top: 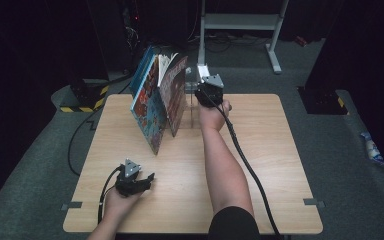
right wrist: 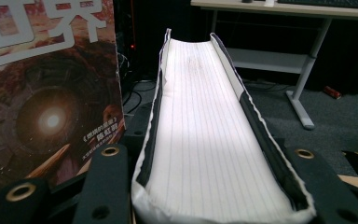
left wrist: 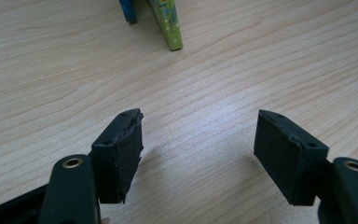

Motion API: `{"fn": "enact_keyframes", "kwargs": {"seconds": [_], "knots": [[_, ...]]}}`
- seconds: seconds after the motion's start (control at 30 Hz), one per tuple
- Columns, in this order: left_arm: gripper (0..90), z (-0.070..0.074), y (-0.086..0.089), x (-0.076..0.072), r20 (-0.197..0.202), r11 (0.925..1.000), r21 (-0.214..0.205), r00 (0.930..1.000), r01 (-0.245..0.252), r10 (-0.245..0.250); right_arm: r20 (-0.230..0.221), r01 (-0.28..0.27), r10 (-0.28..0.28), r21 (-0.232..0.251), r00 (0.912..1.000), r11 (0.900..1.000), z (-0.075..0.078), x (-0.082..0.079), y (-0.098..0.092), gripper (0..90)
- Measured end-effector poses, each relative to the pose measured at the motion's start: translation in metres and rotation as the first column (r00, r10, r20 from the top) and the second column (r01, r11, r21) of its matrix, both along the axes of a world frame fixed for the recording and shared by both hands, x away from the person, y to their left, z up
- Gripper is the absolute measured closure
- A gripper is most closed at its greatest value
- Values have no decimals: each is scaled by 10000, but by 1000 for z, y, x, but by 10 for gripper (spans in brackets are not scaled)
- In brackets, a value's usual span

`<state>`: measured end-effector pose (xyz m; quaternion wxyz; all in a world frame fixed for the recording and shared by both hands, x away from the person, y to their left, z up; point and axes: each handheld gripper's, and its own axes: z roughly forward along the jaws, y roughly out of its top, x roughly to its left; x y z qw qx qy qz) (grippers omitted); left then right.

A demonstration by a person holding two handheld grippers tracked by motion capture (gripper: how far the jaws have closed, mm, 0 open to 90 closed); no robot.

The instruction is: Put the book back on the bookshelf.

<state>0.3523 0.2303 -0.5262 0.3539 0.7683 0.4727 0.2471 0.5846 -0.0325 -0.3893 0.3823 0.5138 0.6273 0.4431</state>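
Observation:
Several picture books (top: 152,100) stand leaning together at the far left of the wooden table (top: 260,150). A red-brown covered book (top: 176,95) is the rightmost of them; its cover (right wrist: 46,102) shows to the left in the right gripper view. My right gripper (top: 203,86) is at the far edge beside that row, shut on a thick book (right wrist: 205,116) whose white page edges run between the jaws. My left gripper (top: 147,179) rests near the front left, open over bare wood (left wrist: 198,140), with nothing between its pads. The lower corners of a blue book (left wrist: 129,11) and a green book (left wrist: 168,23) lie ahead of it.
A clear upright panel (top: 192,107) stands just right of the books. Beyond the table are a grey-framed desk (top: 240,22), black stands and cables on the dark carpet. The right gripper's cable (top: 250,170) trails across the table's right half.

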Motion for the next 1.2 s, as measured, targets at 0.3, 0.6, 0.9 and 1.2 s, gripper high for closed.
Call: {"fn": "enact_keyframes", "kwargs": {"seconds": [0.3,0.6,0.9,1.2], "knots": [[326,0,0,0,14,10000,20,10000,6,-6,71,30,-29,-83,10000,10000,-3,5,3,536],[328,0,0,0,10,10000,-15,10000,-15,15,102,45,-44,-55,9999,10000,-4,5,4,535],[330,0,0,0,6,10000,2,10000,-15,15,187,57,-55,-93,9998,9999,-6,2,4,533],[331,0,0,0,-30,10000,66,10000,12,-12,194,0,0,-13,9998,10000,-8,0,3,528]]}}
